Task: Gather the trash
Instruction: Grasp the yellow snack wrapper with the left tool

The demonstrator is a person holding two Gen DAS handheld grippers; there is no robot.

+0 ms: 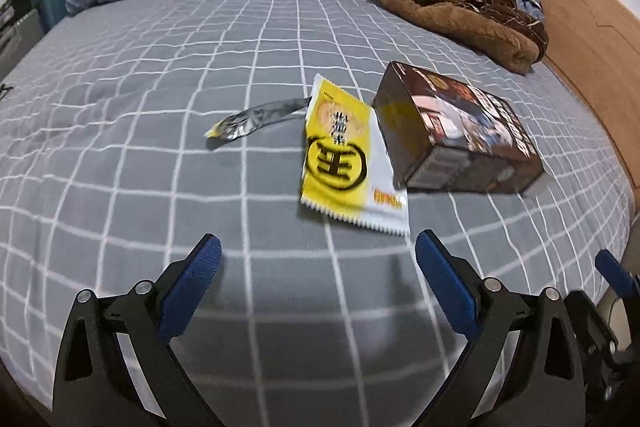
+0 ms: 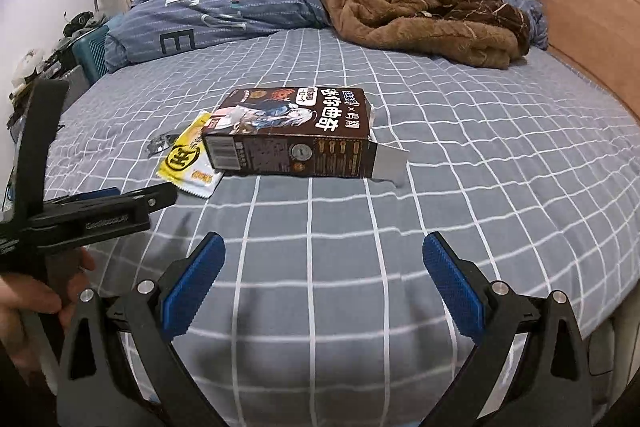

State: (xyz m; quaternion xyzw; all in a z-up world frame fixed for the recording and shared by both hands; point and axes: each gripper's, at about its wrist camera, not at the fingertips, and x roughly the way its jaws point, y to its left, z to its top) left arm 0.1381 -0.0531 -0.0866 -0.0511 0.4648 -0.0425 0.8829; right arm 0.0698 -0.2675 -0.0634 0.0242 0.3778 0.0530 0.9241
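Home bedroom: bed [image 2: 440, 187], rumpled duvet [image 2: 224, 11], wooden headboard [image 2: 580, 11]

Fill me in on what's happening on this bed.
A person holds a pair of tongs in each hand over a bed with a grey checked sheet to collect trash. Three pieces lie on it: a brown cookie box, a yellow snack wrapper touching the box, and a crumpled silver wrapper beside it. The left tongs and right tongs are both open and empty, short of the trash. Nothing is picked up yet.
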